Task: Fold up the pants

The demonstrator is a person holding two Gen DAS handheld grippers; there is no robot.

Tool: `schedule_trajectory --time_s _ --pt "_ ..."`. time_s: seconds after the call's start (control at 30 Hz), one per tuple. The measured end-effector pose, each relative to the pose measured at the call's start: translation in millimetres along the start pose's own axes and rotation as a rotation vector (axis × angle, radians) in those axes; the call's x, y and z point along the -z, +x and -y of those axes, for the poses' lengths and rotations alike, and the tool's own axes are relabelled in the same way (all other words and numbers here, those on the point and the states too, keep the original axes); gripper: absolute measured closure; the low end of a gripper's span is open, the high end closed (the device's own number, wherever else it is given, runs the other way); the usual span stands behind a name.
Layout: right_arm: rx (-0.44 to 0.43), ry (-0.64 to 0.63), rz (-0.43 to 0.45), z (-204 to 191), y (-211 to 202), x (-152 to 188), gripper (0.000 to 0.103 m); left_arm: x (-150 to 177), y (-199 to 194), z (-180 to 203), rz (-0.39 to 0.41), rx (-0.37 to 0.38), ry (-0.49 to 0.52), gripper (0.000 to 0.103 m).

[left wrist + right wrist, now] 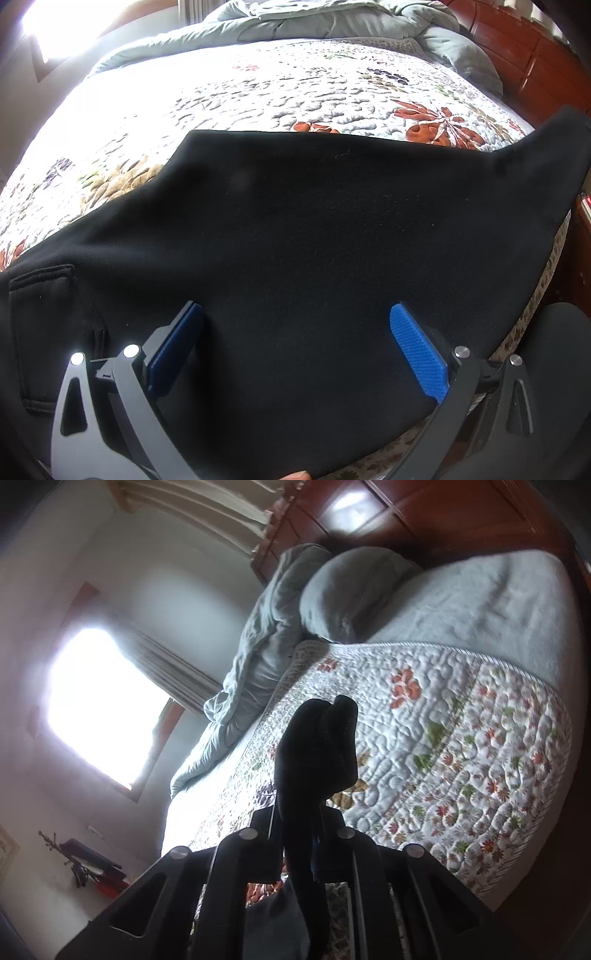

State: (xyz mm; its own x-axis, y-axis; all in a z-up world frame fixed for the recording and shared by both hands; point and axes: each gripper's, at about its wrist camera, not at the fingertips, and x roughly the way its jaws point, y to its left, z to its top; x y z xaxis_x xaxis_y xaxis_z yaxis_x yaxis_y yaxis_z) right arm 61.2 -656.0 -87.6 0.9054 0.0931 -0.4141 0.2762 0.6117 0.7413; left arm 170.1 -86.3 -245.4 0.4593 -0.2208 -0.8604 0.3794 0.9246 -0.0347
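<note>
A quilted floral bedspread (pixel 258 92) covers the bed, with a rumpled grey duvet (pixel 332 18) bunched at its far end. Across the near half lie the black pants (pixel 295 229), spread broad, one end lifted at the right. The left gripper (pixel 295 343) hovers over the cloth with its blue pads (pixel 417 354) released and wide apart, grasping nothing. The right gripper (pixel 306 819) is clenched on a bunched end of the pants (pixel 317 746), held above the quilt. The thick bunch could slip from that pinch, or the fold could land skewed with only one end held. No containers are in view.
</note>
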Motion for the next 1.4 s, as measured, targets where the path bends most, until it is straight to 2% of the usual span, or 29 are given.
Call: schedule_trajectory --time_s 0.33,0.7,0.93,1.4 --pt "0.065 -0.191 0.025 -66 -10 14 0.092 0 -5 0 0.007 0.017 0.012 0.003" --pt "0.138 -0.4 0.057 -131 -12 44 0.092 2 -43 -16 0.074 0.074 -0.014 0.003" --pt "0.166 -0.487 0.075 -163 -10 65 0.092 9 -65 -34 0.116 0.073 -0.017 0.003" --pt "0.211 -0.661 0.092 -215 -2 118 0.092 25 -80 -64 0.162 0.087 -0.065 0.003"
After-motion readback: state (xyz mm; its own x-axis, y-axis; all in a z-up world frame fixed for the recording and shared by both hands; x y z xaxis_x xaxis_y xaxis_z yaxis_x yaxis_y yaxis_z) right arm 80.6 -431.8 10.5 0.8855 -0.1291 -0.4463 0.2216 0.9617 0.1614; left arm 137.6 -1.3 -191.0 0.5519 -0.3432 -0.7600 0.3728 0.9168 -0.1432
